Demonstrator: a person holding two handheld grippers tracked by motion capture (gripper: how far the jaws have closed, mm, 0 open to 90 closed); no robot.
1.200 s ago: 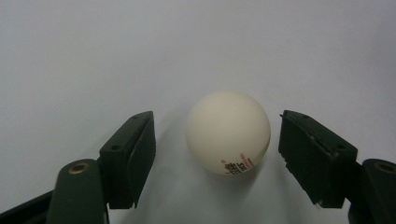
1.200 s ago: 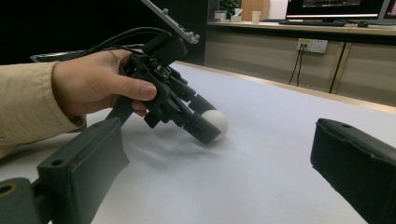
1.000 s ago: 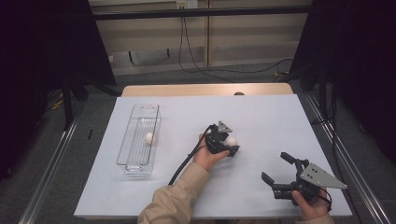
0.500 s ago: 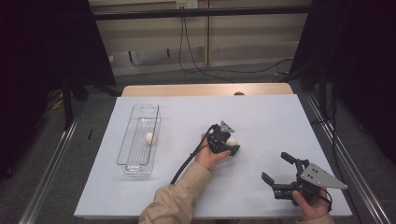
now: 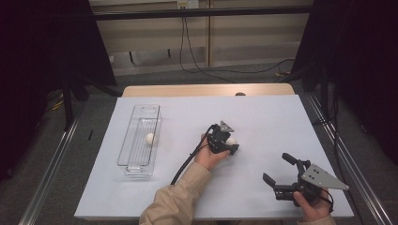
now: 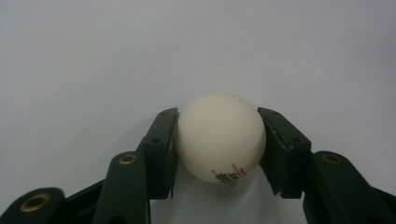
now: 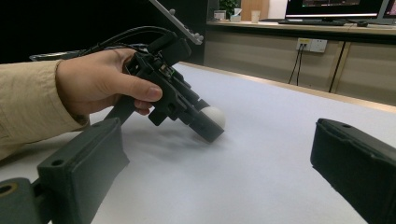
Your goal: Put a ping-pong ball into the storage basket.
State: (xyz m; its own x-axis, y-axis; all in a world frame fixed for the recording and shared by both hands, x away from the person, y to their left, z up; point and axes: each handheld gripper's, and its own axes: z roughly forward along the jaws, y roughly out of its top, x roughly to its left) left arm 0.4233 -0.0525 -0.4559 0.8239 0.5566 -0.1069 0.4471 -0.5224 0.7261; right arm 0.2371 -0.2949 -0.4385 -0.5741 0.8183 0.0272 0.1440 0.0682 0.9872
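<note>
— As we read the table [image 5: 263, 112] from its left edge, what comes first?

— We see a clear plastic bin [image 5: 141, 140], long and narrow, lying on the white table cover. One white ball [image 5: 149, 138] rests inside it, about midway along.

— And toward the middle?

— There we find the left gripper [image 5: 227, 146], held in the left hand [image 5: 209, 155] with a beige sleeve [image 5: 176, 204] behind it and a black cable [image 5: 187, 161] trailing back. Its jaws have just been closing, and now they are clamped on a second white ping-pong ball [image 6: 219, 136]. In the left gripper view we see both pads pressed against the ball's sides, with small red and black printing low on it. The ball sits at table level, well apart from the bin.

— Does the right gripper view agree?

— Yes; we see the left gripper tilted nose-down, the ball at its tip just at the surface.

— And at the right?

— The right gripper [image 5: 278, 168] rests near the table's near right corner, in the right hand [image 5: 312, 206]. Its jaws stand wide apart with nothing between them.
</note>
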